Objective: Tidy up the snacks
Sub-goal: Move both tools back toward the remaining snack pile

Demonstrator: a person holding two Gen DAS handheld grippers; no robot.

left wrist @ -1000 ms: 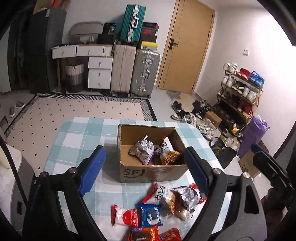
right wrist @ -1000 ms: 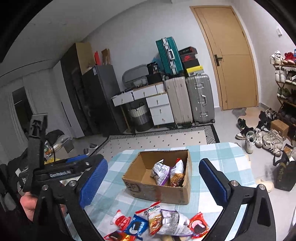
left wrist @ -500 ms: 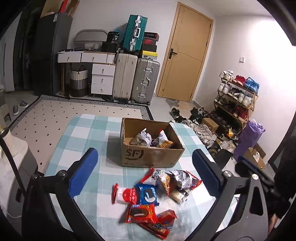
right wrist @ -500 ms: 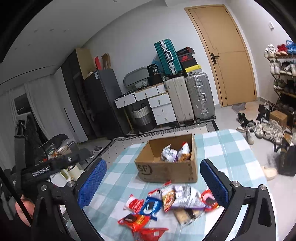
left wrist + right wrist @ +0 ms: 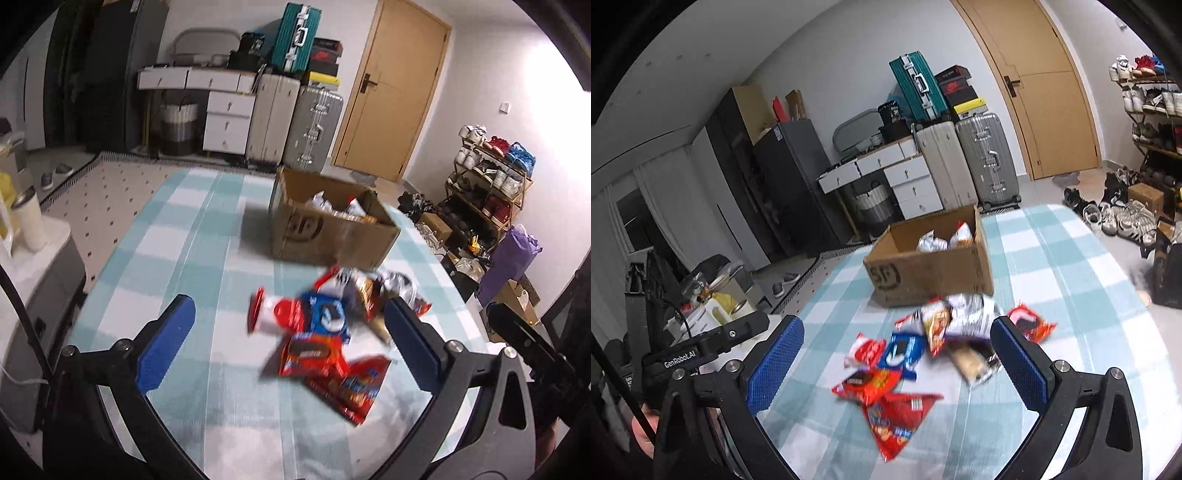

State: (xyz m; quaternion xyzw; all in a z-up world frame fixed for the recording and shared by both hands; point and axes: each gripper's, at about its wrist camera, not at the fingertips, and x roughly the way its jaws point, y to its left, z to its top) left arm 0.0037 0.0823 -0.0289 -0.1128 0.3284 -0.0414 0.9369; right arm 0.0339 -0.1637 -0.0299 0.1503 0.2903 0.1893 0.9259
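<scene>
On the checked counter (image 5: 192, 236), two packets are seen boxed in the cardboard box (image 5: 934, 269), while the snack pile (image 5: 923, 350) is left unsorted, both the left tongs (image 5: 288, 343) and the right tongs (image 5: 897, 358) spread empty.

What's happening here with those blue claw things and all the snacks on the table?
A person is tidying snacks using two hand-held grippers. A cardboard box on the checked tablecloth already holds a couple of bags, while a pile of packets lies loose in front of it. The left gripper and the right gripper both hang over that pile with jaws wide open and empty; the left one's jaws have just been opening. Nothing is picked up yet.
</scene>
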